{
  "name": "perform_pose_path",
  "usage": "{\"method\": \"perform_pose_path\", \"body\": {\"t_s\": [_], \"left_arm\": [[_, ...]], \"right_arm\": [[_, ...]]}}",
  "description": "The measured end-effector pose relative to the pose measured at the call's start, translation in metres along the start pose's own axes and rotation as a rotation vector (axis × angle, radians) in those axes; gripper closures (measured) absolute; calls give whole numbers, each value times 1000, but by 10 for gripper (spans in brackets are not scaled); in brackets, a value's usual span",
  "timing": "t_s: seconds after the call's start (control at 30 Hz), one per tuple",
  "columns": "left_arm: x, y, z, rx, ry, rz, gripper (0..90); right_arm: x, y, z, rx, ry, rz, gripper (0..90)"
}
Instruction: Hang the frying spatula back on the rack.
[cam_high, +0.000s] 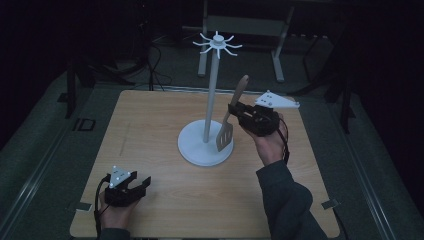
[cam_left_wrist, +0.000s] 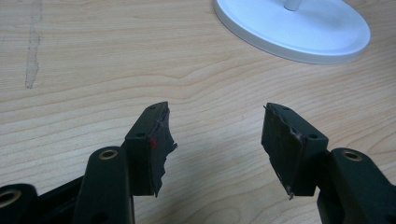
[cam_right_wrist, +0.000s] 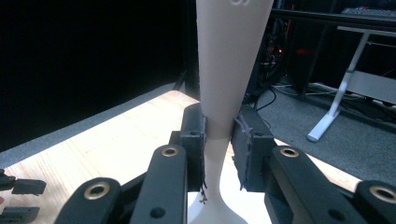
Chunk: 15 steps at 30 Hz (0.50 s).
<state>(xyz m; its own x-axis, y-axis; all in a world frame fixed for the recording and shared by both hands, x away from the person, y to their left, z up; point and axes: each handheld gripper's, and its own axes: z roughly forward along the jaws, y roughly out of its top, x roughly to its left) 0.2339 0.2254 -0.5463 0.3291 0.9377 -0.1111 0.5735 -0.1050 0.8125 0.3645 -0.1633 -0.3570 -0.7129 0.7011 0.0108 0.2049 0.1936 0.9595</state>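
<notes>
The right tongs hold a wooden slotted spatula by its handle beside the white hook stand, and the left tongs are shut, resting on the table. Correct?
Not quite: the left tongs are open, jaws apart over bare wooden table, as the left gripper view shows. The rest holds.

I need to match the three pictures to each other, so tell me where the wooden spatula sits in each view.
High view: the wooden spatula stands right of centre, blade down, held in the right gripper beside the white stand.
Left gripper view: no spatula here; the stand's white base lies at top right.
Right gripper view: its handle rises up the centre between the black pads.
Shared landmark: the wooden table.
</notes>
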Motion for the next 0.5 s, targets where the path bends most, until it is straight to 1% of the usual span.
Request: {"method": "perform_pose_path", "body": {"t_s": [0.2, 0.5], "left_arm": [[0, 0, 0, 1, 0, 0, 422], [0, 0, 0, 3, -1, 1, 422]], "right_arm": [[-3, 7, 2, 6, 1, 6, 751], [-7, 17, 4, 15, -12, 6, 751]]}}
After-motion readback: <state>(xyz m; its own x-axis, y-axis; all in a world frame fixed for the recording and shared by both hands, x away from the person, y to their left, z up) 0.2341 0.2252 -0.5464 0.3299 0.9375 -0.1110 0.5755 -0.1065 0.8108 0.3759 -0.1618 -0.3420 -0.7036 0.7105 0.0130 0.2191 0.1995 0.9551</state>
